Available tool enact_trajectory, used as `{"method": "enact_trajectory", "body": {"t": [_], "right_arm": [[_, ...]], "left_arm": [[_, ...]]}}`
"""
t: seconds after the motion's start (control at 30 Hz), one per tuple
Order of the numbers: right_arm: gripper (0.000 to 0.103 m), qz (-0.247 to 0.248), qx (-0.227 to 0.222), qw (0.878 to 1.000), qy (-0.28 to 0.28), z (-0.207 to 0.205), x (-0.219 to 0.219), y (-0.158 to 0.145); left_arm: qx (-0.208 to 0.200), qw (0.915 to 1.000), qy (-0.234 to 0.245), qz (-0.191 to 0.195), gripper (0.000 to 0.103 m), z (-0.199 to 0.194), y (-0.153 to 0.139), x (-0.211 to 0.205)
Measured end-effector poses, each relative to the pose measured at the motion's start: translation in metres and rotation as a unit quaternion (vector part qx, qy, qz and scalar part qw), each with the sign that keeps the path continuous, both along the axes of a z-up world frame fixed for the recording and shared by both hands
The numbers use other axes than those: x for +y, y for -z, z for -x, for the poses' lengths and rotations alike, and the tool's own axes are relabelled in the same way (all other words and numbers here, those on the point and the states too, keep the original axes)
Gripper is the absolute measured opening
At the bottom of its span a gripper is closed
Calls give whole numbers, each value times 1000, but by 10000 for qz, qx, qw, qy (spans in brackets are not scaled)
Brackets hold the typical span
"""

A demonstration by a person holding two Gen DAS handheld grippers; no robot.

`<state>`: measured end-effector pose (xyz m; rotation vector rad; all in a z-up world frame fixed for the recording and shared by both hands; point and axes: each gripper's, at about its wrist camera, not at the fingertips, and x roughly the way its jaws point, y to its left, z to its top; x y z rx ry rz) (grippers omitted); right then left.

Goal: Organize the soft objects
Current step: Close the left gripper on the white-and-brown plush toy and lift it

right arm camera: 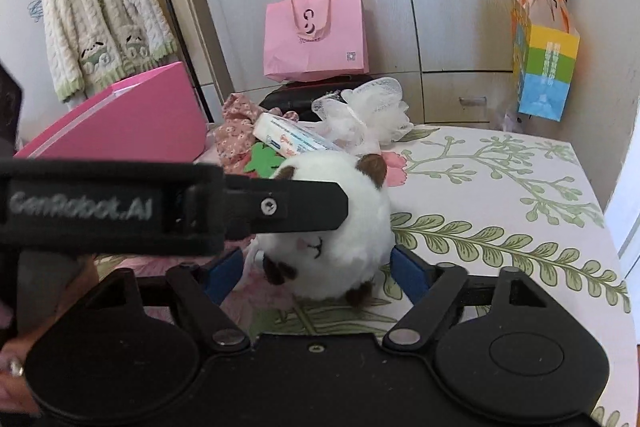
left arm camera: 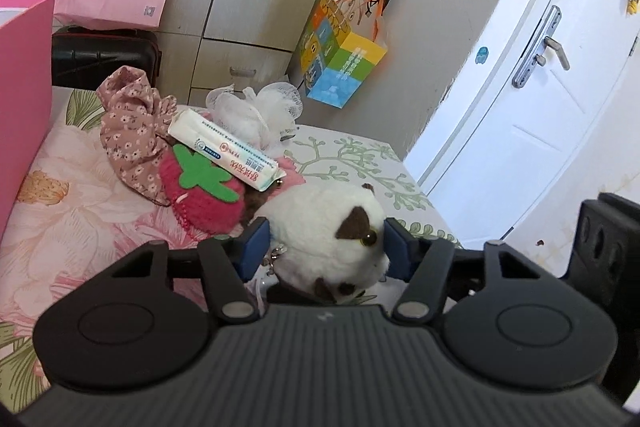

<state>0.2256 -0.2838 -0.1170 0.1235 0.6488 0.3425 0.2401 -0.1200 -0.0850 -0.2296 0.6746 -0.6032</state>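
Observation:
A white plush cat with brown ears [left arm camera: 328,227] lies on the floral bedsheet [left arm camera: 80,211]. My left gripper [left arm camera: 326,247] has a blue pad on each side of it, closed against its fur. In the right wrist view the same plush [right arm camera: 340,227] sits between my right gripper's [right arm camera: 320,267] wide-apart blue pads, which do not touch it. The left gripper's black body [right arm camera: 160,207] crosses over the plush there. Behind lie a red strawberry plush [left arm camera: 204,195], a tissue pack [left arm camera: 224,151], a floral cloth [left arm camera: 128,123] and a white mesh puff [left arm camera: 256,111].
A pink box [right arm camera: 132,123] stands open at the left of the bed. A pink paper bag [right arm camera: 316,35] sits on a black suitcase [left arm camera: 104,55] against the wardrobe. A colourful bag [right arm camera: 544,67] hangs on the wall. A white door [left arm camera: 540,87] is at the right.

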Motion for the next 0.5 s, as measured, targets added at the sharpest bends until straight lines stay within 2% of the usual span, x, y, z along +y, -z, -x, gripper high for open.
{"method": "enact_trajectory", "body": {"t": [0.03,0.13,0.27,0.4,0.5], "right_arm": [[71,4,9,10000,19,-1,1,1],[61,138,-81,9997,161,3,3,1],[60,273,-301,9987,299,21,7,-5],[60,471,-477,9971,356,40,19,-7],[60,384,-443,9977,343,50,22,-7]], "left_arm": [[-39,10000,13,-36,60,1,0,-1],[-135,9999,85,-49,59,7,-2,-1],[-227,9996,183,32,59,21,-8,3],[-367,9990,101,-222,59,41,-11,3],[-372,9985,63,-384,59,54,-15,5]]}}
